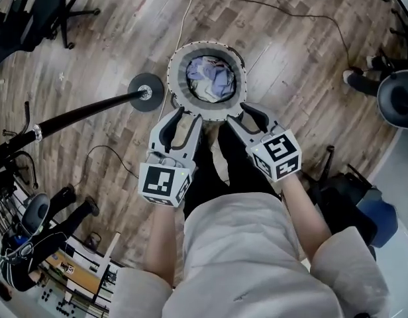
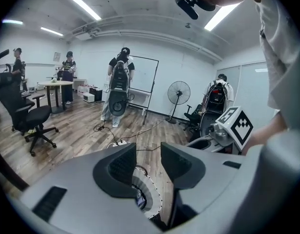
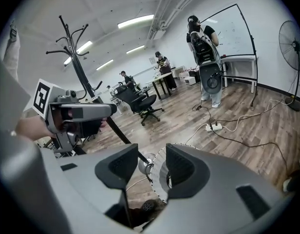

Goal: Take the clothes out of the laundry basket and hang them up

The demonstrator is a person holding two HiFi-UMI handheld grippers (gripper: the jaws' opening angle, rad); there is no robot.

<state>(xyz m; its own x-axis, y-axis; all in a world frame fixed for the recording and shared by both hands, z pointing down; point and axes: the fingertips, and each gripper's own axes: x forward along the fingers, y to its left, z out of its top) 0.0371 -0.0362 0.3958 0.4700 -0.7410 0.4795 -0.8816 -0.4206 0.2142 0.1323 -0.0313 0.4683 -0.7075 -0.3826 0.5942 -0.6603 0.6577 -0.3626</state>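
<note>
the laundry basket (image 1: 173,78) stands on the wooden floor (image 1: 290,58), crumpled clothes (image 1: 207,78) inside it. the left gripper (image 1: 184,118) and right gripper (image 1: 248,114) hover at its near rim, jaws apart and holding nothing.

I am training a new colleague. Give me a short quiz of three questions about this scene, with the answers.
1. True or false: the left gripper holds a garment.
2. Where are the clothes? A: in the basket; B: on the floor; C: on a chair.
3. Fill in the missing word: the right gripper has its jaws ___, with nothing gripped between them.

Key: 1 false; 2 A; 3 open.
</note>
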